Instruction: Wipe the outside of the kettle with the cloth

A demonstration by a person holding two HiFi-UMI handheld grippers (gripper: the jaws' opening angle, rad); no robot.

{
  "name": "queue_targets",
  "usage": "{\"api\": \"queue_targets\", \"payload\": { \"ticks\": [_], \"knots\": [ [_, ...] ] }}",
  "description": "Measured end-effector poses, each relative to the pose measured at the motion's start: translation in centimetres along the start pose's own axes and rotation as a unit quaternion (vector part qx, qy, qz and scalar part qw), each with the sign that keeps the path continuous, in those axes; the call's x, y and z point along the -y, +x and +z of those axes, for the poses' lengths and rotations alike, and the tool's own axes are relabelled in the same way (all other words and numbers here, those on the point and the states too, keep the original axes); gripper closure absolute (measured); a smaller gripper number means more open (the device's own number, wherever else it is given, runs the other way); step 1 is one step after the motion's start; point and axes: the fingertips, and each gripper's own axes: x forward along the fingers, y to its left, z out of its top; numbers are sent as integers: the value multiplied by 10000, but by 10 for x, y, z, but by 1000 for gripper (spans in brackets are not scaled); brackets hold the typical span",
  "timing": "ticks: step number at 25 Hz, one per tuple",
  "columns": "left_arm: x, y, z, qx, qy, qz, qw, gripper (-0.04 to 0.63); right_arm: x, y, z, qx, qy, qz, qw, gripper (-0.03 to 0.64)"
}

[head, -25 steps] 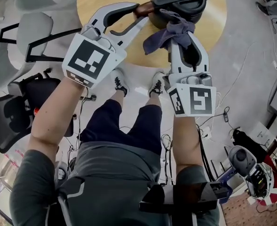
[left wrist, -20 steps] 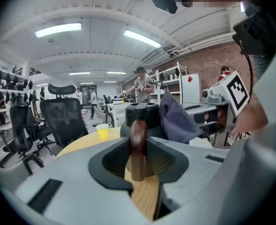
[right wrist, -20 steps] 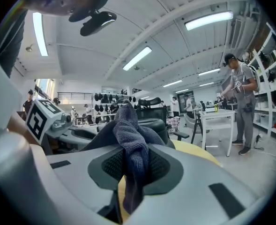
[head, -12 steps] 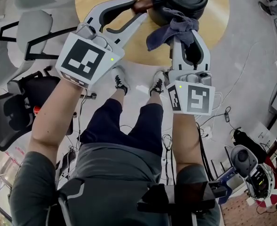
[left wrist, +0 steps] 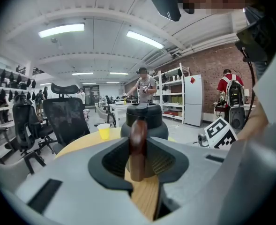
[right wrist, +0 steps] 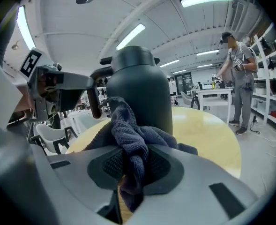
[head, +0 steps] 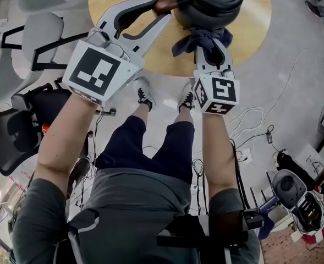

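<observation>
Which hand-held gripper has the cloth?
The right hand-held gripper, shut on the dark cloth; the left hand-held gripper grips the kettle by its brown handle.

My right gripper has sunk lower beside the kettle, dragging the cloth it pinches down the kettle's near side, so the cloth now bunches low against the wall rather than up by the lid.

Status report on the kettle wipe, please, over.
Left claw shut on kettle handle. Right claw shut on cloth, cloth at side of kettle. Yellow cup behind, no obstruction.
</observation>
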Motion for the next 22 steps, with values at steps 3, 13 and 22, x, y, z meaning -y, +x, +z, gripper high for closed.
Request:
{"api": "queue_targets", "payload": {
  "ticks": [3,13,22],
  "knots": [
    [0,1,0,8,-23,18,10000,480,3,4,-3,-134,-37,-22,9999,522],
    [2,0,-2,12,-142,159,9998,477,7,-47,94,703,-121,251,9971,522],
    [3,0,-4,-20,-481,280,9984,469,12,-46,145,1072,-389,539,9920,522]
  ]
}}
